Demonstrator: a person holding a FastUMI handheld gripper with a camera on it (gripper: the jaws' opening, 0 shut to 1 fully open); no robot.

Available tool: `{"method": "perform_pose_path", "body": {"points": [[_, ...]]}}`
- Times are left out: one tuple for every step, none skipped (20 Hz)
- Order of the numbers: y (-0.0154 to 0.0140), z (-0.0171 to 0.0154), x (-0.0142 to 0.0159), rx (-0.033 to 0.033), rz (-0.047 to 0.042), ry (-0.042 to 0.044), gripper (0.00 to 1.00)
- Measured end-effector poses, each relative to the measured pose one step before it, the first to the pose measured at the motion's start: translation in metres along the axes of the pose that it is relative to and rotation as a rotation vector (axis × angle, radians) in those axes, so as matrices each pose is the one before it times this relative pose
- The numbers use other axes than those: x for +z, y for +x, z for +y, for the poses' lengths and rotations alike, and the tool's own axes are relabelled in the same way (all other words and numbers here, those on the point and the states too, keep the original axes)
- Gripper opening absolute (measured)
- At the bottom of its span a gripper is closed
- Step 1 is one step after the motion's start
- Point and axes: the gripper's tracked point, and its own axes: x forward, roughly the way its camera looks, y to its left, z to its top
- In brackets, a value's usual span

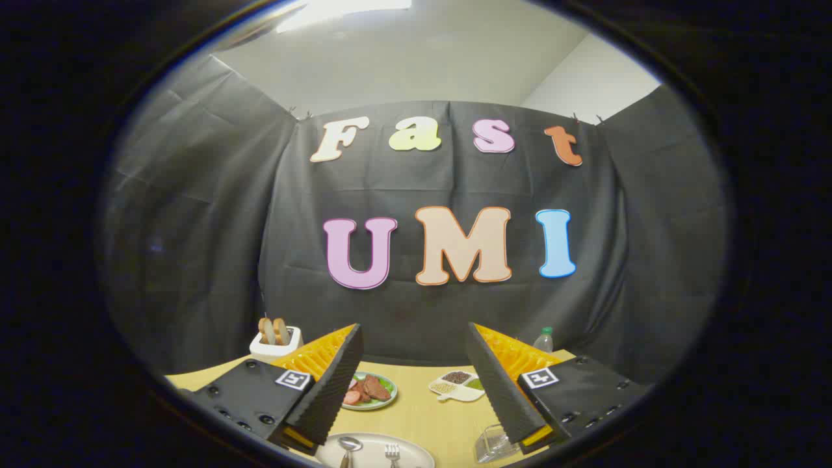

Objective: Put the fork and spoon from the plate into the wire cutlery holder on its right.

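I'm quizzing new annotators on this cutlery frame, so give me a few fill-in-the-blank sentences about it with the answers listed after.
1. The spoon and fork both lie on the white ____.
2. The tongs stand ____, holding nothing.
3. Beyond the tongs, a green plate carries slices of ____.
4. Two slices of bread stand in the white ____ at the table's far left.

Answers: plate; open; meat; toaster

Spoon (350,448) left of fork (392,454) on plate (416,450); wire cutlery holder (494,443) right of plate.
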Motion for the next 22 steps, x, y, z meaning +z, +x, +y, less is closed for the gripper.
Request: {"method": "perform_pose_path", "body": {"points": [[-0.00101,0.00049,-0.00023,0.00372,0.00088,0.00024,1.00],[0.00034,-0.00015,-0.00152,0.00120,0.00161,-0.00155,1.00],[-0.00028,0.00054,-0.00105,0.00247,0.00382,-0.00459,1.00],[0.00080,0.00088,-0.00246,0.00423,0.00427,-0.00363,1.00],[-0.00067,0.00170,-0.00045,0.00401,0.00349,-0.00156,1.00],[0.00015,0.00194,-0.00158,0.00528,0.00294,-0.00087,1.00],[0.00022,0.00086,-0.00050,0.00398,0.00188,0.00008,1.00],[0.00077,0.00134,-0.00029,0.00513,0.00151,0.00207,1.00],[0.00055,0.00145,0.00004,0.00560,0.00149,0.00311,1.00],[0.00120,0.00069,-0.00190,0.00308,0.00224,0.00119,1.00],[0.00024,-0.00062,-0.00016,-0.00033,-0.00035,-0.00005,1.00],[0.00076,-0.00003,-0.00062,0.00079,0.00277,0.00134,1.00],[0.00040,0.00047,-0.00078,0.00175,0.00250,0.00253,1.00],[0.00024,0.00027,-0.00103,0.00014,0.00264,0.00011,1.00],[0.00014,-0.00051,-0.00153,0.00160,0.00430,-0.00080,1.00],[0.00026,-0.00006,-0.00151,0.00133,0.00333,-0.00080,1.00],[0.00028,0.00005,0.00033,0.00052,0.00275,-0.00209,1.00],[0.00013,0.00026,-0.00144,0.00043,0.00222,-0.00213,1.00],[0.00036,-0.00019,-0.00203,-0.00011,0.00518,-0.00222,1.00],[0.00120,0.00102,-0.00378,0.00347,0.01185,0.00222,1.00],[0.00023,0.00206,-0.00485,0.00877,0.02064,0.01241,1.00],[0.00021,0.00041,-0.00475,0.00446,0.01509,0.00601,1.00]]}}
